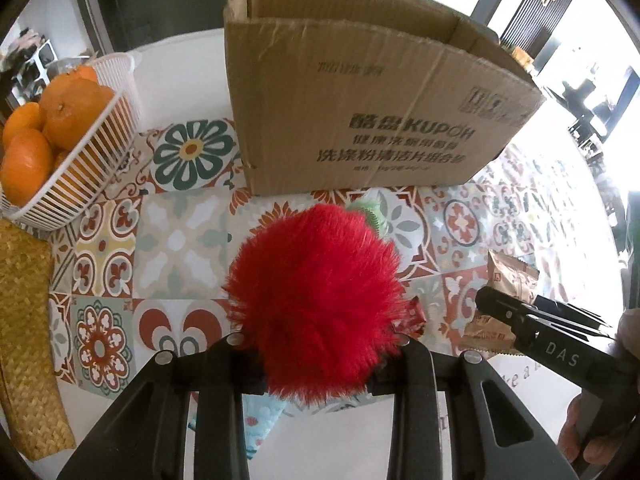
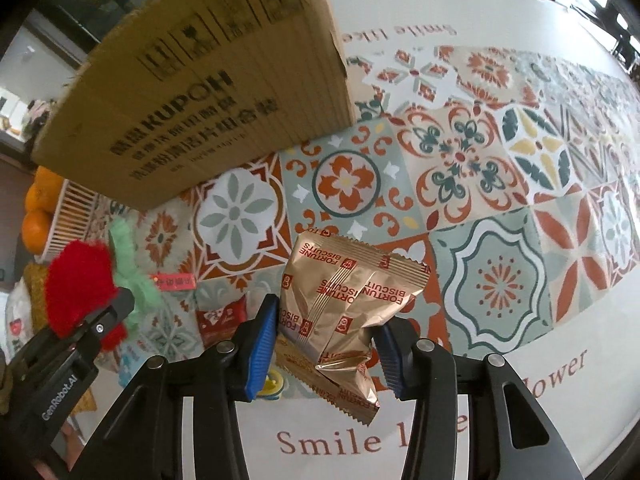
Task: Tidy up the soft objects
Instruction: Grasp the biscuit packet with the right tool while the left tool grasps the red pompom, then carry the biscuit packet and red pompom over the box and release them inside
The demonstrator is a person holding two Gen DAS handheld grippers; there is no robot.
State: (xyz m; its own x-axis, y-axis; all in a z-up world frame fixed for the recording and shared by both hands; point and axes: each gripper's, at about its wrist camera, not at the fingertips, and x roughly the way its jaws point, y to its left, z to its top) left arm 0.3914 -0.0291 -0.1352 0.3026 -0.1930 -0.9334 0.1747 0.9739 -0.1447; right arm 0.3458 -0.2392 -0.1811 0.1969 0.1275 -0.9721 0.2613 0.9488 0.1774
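Observation:
My left gripper point(image 1: 320, 348) is shut on a red fluffy plush point(image 1: 316, 300) with green fuzzy leaves point(image 1: 366, 210), held above the patterned tablecloth in front of an open cardboard box point(image 1: 360, 112). The plush also shows in the right wrist view point(image 2: 78, 284). My right gripper point(image 2: 326, 340) is shut on a gold Fortune Biscuits packet point(image 2: 344, 296), with more gold packets under it. The right gripper also shows in the left wrist view point(image 1: 500, 312), with the packets point(image 1: 510, 276) at its tip.
A white basket point(image 1: 92, 168) of oranges stands at the left, with a woven straw mat point(image 1: 24, 320) in front of it. A small red snack packet point(image 2: 220, 316) and a red label point(image 2: 174, 282) lie on the tablecloth point(image 2: 480, 160). The cardboard box point(image 2: 192, 92) stands far left.

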